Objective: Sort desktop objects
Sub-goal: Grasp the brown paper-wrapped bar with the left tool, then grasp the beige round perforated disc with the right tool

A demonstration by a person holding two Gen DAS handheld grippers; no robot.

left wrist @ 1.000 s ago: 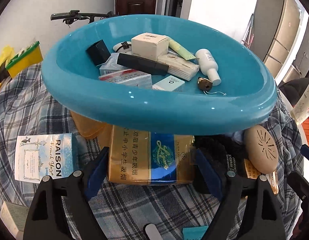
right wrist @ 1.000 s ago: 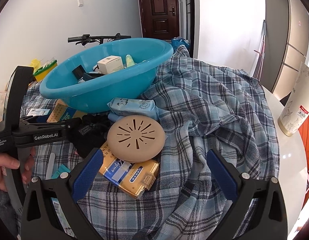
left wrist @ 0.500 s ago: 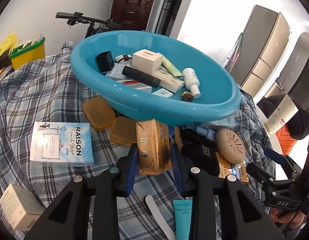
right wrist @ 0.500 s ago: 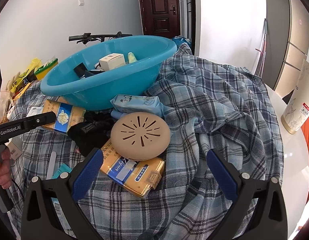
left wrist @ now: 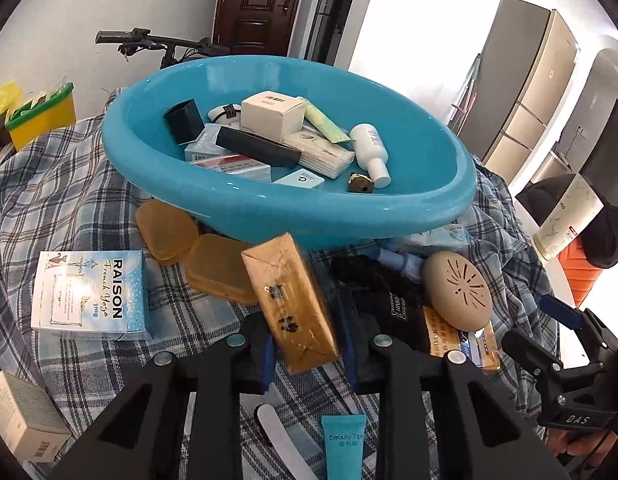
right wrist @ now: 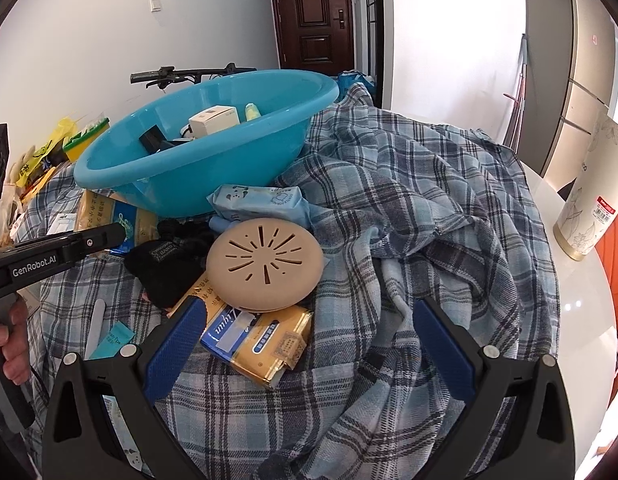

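Carton: the gold carton (left wrist: 295, 300) sits between your left fingers, end-on to the camera and tilted, its far end leaning toward the basin (left wrist: 269, 208).
Left gripper (left wrist: 307, 350): your fingers are closing on the carton, the blue pads (left wrist: 267, 354) pressing its two long sides; the opening is narrow.
Left pose: you hold the gripper pointed steeply down and forward over the plaid cloth (left wrist: 61, 184), the basin straight ahead.
Left hand (right wrist: 13, 344): in the right wrist view your fingers curl round the black handle at the left edge, and the arm marked GenRobot.AI reaches in toward the carton (right wrist: 117, 216) beside the basin (right wrist: 197, 172).
Right gripper (right wrist: 309, 334): your fingers stand wide apart with nothing held; the left pad (right wrist: 177, 344) is just beside the Liqun pack (right wrist: 261, 340), and whether it touches is not clear.
Right pose: you aim it down and forward at the pile; in the left wrist view it shows at the right edge (left wrist: 565, 344).
Pile: the tan vented disc (right wrist: 265, 266) rests on the Liqun pack, a black glove (right wrist: 165, 268) just left of it, a blue tissue pack (right wrist: 265, 202) behind it against the basin.
Basin: it holds a white box (left wrist: 275, 114), a black bar (left wrist: 257, 150), a white bottle (left wrist: 371, 154) and other small packs.
Cloth, left side: the RAISON box (left wrist: 91, 294) lies flat, two amber lids (left wrist: 189, 248) between it and the basin.
Near edge: a nail file (left wrist: 281, 440) and a Beauty Tips tube (left wrist: 343, 444) lie below your left fingers.
Table: bare white top (right wrist: 577, 320) shows right of the cloth, a tall cup (right wrist: 593, 196) standing on it.
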